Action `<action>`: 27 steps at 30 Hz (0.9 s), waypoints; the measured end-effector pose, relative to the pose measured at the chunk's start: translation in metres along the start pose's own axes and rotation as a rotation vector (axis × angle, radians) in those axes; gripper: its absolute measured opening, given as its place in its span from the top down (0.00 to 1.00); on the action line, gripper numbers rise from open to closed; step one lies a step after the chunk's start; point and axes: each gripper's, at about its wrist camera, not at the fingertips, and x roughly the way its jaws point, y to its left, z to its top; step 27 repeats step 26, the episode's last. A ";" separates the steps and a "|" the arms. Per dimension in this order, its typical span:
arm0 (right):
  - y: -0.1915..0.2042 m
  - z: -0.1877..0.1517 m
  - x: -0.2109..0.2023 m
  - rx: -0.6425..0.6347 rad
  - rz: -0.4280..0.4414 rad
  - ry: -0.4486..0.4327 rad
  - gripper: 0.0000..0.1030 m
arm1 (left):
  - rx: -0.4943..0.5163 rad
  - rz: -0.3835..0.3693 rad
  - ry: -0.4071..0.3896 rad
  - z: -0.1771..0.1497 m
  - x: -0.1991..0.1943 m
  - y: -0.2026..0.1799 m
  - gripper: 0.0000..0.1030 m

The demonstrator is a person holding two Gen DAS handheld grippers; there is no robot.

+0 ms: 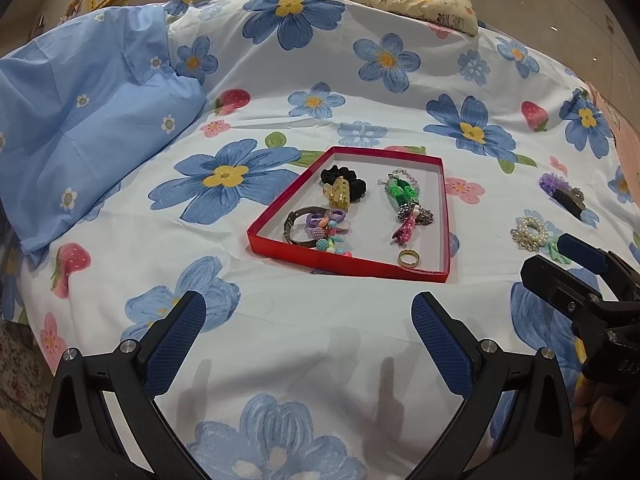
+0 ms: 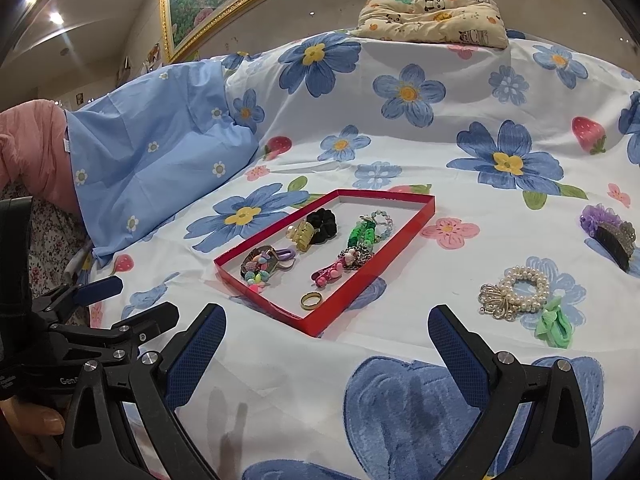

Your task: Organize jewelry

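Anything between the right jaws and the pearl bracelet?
No. Right wrist view shows only bare floral sheet between the right gripper and the pearl bracelet.

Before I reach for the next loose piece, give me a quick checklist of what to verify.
1. Right gripper open and empty: ok.
2. Left gripper open and empty: ok.
3. Pearl bracelet in plain reach on the sheet, outside the red tray: ok.
4. Green bow clear of the bracelet: not ok, they lie touching.
5. Bare floor left in the tray: ok.
6. Purple comb clip free of the sheet: cannot tell.
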 end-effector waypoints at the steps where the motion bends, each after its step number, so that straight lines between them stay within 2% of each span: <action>1: 0.000 0.000 0.000 0.000 0.001 0.000 0.01 | 0.000 -0.001 0.000 0.000 0.000 0.000 0.00; 27: -0.005 0.006 0.006 0.012 0.007 0.020 0.01 | 0.004 -0.020 0.038 0.008 0.017 -0.004 0.00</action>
